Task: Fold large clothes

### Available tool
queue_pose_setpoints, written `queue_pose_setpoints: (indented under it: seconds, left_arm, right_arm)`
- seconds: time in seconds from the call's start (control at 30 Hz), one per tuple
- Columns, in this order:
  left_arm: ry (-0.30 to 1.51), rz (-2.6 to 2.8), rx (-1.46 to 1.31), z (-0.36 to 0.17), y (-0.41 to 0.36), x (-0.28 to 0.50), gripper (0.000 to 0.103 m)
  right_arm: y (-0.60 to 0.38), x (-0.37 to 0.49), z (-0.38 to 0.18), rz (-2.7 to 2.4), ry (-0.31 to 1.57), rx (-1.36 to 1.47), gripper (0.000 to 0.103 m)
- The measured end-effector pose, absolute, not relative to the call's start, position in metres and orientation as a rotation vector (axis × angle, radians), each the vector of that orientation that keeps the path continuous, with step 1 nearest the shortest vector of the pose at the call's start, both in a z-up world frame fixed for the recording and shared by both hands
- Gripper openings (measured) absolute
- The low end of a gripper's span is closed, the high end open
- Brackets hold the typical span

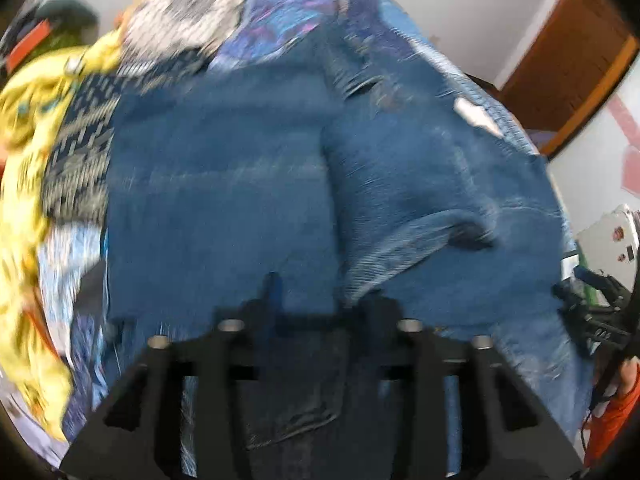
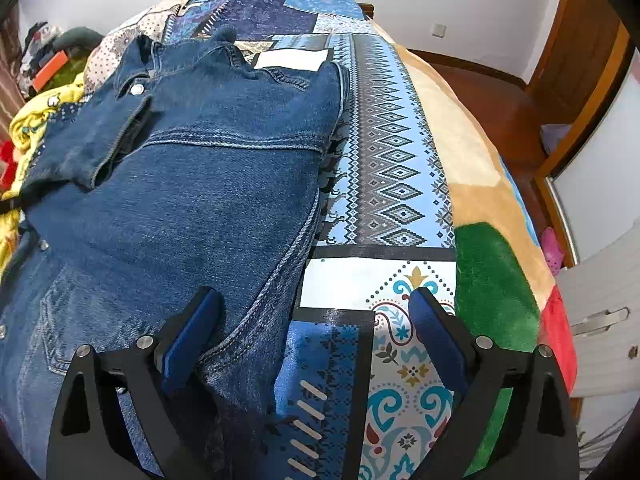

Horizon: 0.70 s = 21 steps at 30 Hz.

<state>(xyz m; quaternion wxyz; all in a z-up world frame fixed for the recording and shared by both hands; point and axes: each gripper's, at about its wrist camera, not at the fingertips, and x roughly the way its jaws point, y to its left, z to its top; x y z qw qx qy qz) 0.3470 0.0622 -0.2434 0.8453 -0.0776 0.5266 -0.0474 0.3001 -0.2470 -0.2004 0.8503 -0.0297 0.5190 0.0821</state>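
The denim jacket (image 2: 192, 168) lies spread flat on the patterned bed cover (image 2: 392, 184). My right tongs (image 2: 316, 312) stand wide open over its edge, gripping nothing. My left tongs (image 1: 316, 304) hover above the denim, blurred; I cannot tell their state.

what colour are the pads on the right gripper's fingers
Dark blue pads, on black fingers of the right gripper; clearest in the right wrist view.
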Motion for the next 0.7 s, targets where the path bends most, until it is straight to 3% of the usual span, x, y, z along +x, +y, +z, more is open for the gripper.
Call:
queue_pose_setpoints:
  seconds: [0.13,0.5,0.7]
  left_arm:
    - [1.084,-0.056,-0.138,-0.238,0.063,0.335,0.062]
    - [0.985,-0.257,0.101,-0.189,-0.008,0.344,0.063]
    - [0.986,-0.259,0.473,-0.231,-0.057,0.363,0.065]
  right_arm:
    - [-0.247,0.298,-0.2,0.165,1.099,-0.062,0.095]
    - [-0.239,0.29,-0.183,0.178,1.072,-0.049,0.095]
    - [-0.228,0.287,-0.167,0.222,1.023,-0.054,0.095]
